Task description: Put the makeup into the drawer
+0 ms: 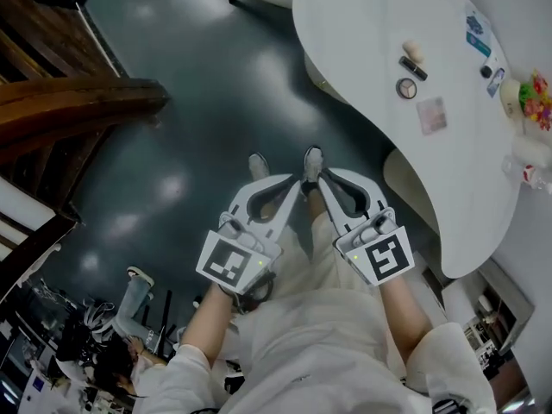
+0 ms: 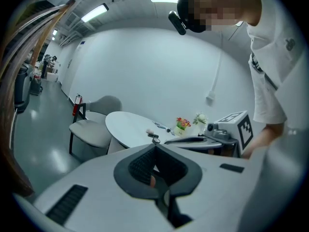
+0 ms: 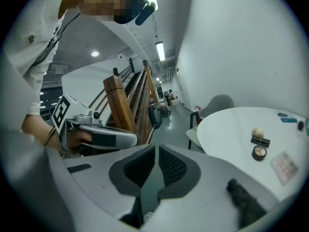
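Over the dark floor (image 1: 198, 102), the left tongs (image 1: 291, 185) and the right tongs (image 1: 324, 179) are both clenched on nothing, tips close together, while the makeup (image 1: 406, 88) lies on the white desk (image 1: 362, 24), well apart from them on the right tongs' side.

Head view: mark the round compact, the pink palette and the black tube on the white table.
round compact (image 1: 406, 88), head view, centre of its round face.
pink palette (image 1: 432, 115), head view, middle of its flat top.
black tube (image 1: 413, 67), head view, midway along its body.
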